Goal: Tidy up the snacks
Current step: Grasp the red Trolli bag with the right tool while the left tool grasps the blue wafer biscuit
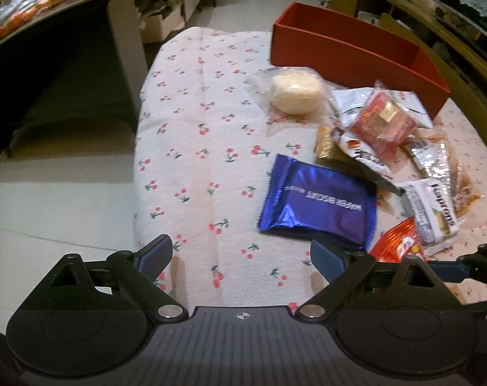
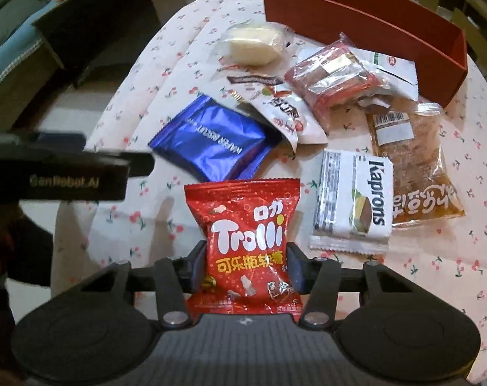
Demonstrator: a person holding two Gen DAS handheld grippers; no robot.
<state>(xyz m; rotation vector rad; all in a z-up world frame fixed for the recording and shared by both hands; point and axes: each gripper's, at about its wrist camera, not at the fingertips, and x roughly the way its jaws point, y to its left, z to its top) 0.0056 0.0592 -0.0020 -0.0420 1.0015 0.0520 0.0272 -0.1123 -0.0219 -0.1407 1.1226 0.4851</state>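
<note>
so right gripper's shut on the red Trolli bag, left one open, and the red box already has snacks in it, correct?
Not quite: the red box looks empty in the right wrist view. The rest holds: right gripper shut on the Trolli bag, left gripper open.

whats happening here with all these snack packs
A person is sorting snacks on a cherry-print tablecloth, working a claw in each hand. The right claw is shut on a red Trolli gummy packet, held above the cloth. The left claw is open and empty, near a shiny blue wafer biscuit packet. The other packets lie loose in a pile in front of a long red open box, which looks empty so far.
</note>
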